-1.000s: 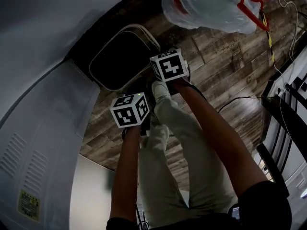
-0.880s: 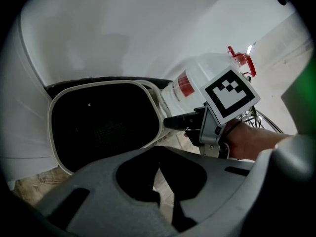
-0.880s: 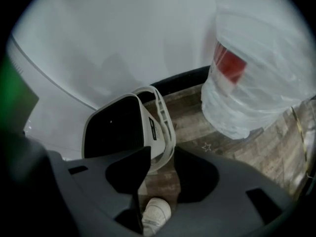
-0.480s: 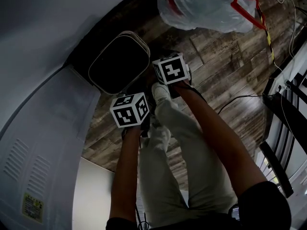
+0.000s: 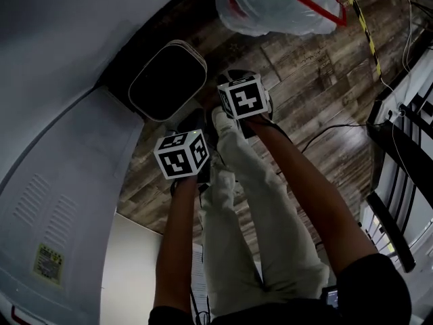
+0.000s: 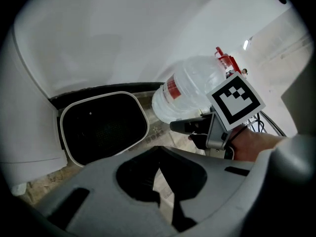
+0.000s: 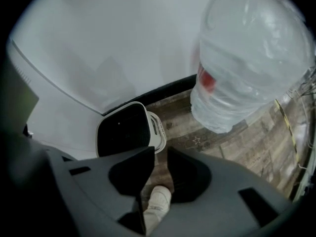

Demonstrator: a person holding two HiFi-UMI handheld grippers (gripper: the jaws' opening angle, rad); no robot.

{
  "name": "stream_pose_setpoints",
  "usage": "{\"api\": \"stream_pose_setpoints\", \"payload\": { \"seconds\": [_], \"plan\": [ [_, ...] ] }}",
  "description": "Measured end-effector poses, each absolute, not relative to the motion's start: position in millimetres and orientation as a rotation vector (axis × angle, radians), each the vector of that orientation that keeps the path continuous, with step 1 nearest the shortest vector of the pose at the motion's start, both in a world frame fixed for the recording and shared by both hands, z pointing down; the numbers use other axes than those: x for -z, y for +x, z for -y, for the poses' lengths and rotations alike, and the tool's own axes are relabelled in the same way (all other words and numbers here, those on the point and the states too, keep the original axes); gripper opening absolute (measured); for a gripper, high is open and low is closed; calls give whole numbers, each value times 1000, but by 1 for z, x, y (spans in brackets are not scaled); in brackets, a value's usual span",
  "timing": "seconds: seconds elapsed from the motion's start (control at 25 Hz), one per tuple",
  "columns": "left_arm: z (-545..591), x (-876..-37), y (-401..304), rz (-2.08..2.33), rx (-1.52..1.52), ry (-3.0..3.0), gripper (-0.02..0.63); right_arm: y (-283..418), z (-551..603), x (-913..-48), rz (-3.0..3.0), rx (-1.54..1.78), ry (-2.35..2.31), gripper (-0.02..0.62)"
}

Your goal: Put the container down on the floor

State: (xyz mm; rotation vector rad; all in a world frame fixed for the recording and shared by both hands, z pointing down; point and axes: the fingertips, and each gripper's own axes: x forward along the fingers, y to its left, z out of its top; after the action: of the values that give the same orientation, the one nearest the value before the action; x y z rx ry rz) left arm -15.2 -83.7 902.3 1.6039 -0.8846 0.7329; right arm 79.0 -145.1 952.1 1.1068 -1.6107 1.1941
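Container (image 5: 167, 81) on wood floor (image 5: 318, 93), beside wall (image 5: 81, 32)

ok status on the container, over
Left gripper empty, jaws together; right gripper empty, jaws slightly apart. Container on the floor by the wall, neither gripper on it. Water jug nearby, not touching.

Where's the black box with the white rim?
In the head view, upper left: the black box sits on the wooden floor against the white wall, left of the big water bottle.

Indoor utility corner of a home or office, wood-plank floor (image 5: 318, 80), white vented appliance (image 5: 47, 202), big water jug (image 5: 270, 5)
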Motion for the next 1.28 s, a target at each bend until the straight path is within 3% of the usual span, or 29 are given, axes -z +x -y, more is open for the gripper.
{"api": "stream_pose_setpoints", "payload": {
  "seconds": [0.48,1.28],
  "plan": [
    [93,-780,-15,914,-704,1625,14,81,131,-823,1653,-1182,1125,44],
    [66,-591,-13,939,-655,1752,14,68,90,-621,1841,-1133,1177,41]
  ]
}}
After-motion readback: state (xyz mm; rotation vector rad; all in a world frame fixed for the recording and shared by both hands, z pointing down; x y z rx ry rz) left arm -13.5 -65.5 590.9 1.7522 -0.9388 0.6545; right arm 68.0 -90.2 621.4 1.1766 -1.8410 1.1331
